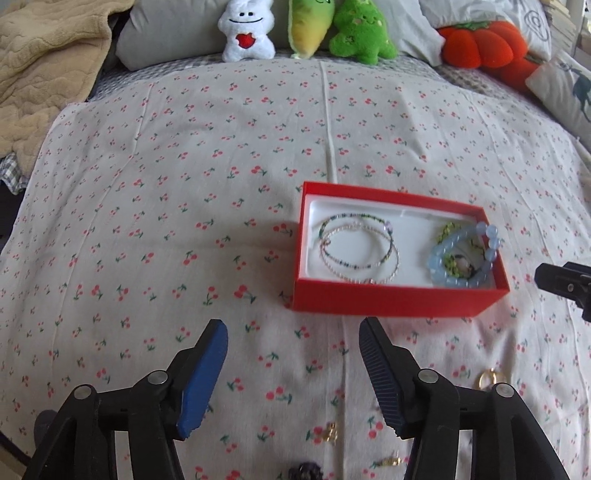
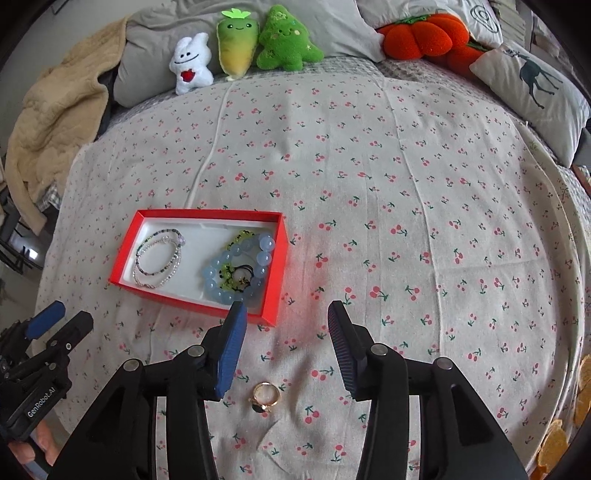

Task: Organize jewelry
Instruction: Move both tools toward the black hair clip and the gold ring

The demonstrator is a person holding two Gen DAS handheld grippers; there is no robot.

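Observation:
An open red box point(image 1: 388, 304) point(image 2: 274, 284) lies on the cherry-print sheet. Its white inside holds thin beaded bracelets point(image 1: 358, 251) point(image 2: 159, 258) on the left. A pale blue bead bracelet point(image 1: 439, 266) point(image 2: 266, 251) and a green bead bracelet point(image 1: 448, 230) point(image 2: 236, 240) lie on the right. My left gripper point(image 1: 293, 325) point(image 2: 55, 325) hangs open and empty in front of the box. My right gripper point(image 2: 286, 306) stands open over the sheet by the box's near right corner, nothing between its fingers. A gold ring point(image 2: 265, 395) point(image 1: 487, 378) lies on the sheet beneath it. Small gold pieces point(image 1: 328, 432) and a dark item point(image 1: 304, 470) lie near my left gripper.
Plush toys line the bed's far edge: a white one point(image 1: 245, 33), a yellow-green one point(image 2: 236, 44) and a green one point(image 2: 286, 40). An orange pumpkin cushion point(image 2: 417, 35) and a deer-print pillow point(image 2: 528, 96) sit at the far right. A beige blanket point(image 1: 40, 74) is heaped at the far left.

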